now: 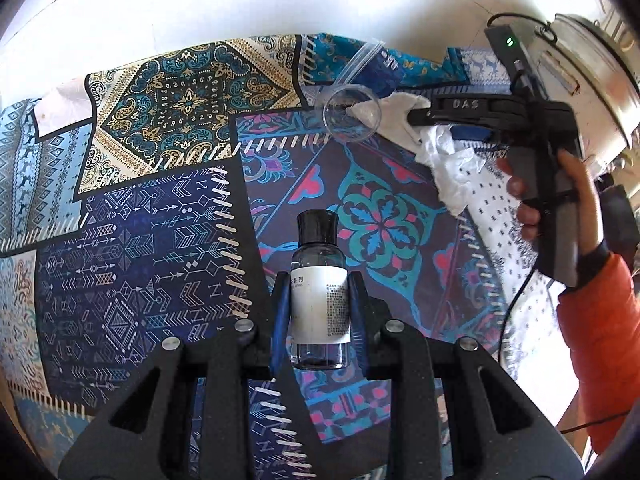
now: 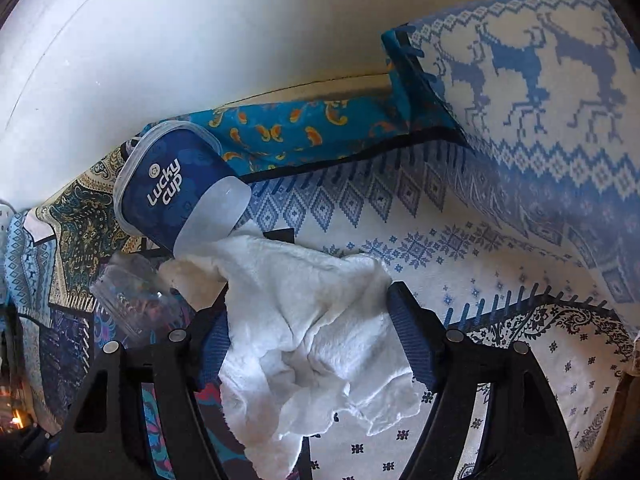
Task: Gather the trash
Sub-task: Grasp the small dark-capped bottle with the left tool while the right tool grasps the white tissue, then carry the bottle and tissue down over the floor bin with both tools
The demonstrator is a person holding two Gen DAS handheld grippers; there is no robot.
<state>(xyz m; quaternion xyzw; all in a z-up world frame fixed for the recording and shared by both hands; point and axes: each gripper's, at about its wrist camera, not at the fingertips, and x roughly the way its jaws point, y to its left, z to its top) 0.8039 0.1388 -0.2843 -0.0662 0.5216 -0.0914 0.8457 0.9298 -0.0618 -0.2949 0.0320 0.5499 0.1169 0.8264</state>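
Note:
My left gripper (image 1: pixel 318 300) is shut on a small clear bottle (image 1: pixel 319 300) with a black cap and white label, held above the patterned cloth. My right gripper (image 2: pixel 316 320) is open around a crumpled white tissue (image 2: pixel 308 320) that lies between its blue pads; in the left wrist view the right gripper (image 1: pixel 416 118) reaches over the same tissue (image 1: pixel 448 168). A clear plastic cup (image 1: pixel 351 113) lies on its side beside the tissue, also seen in the right wrist view (image 2: pixel 128 304). A blue "Lucky cup" cup (image 2: pixel 176 184) lies tipped just beyond the tissue.
The table is covered by a patchwork cloth (image 1: pixel 152 240) of blue, gold and purple patterns. A metal bin (image 1: pixel 592 92) stands at the far right behind the right gripper. A white wall (image 2: pixel 160 40) lies behind the table. A white paper piece (image 1: pixel 64 108) lies at the far left.

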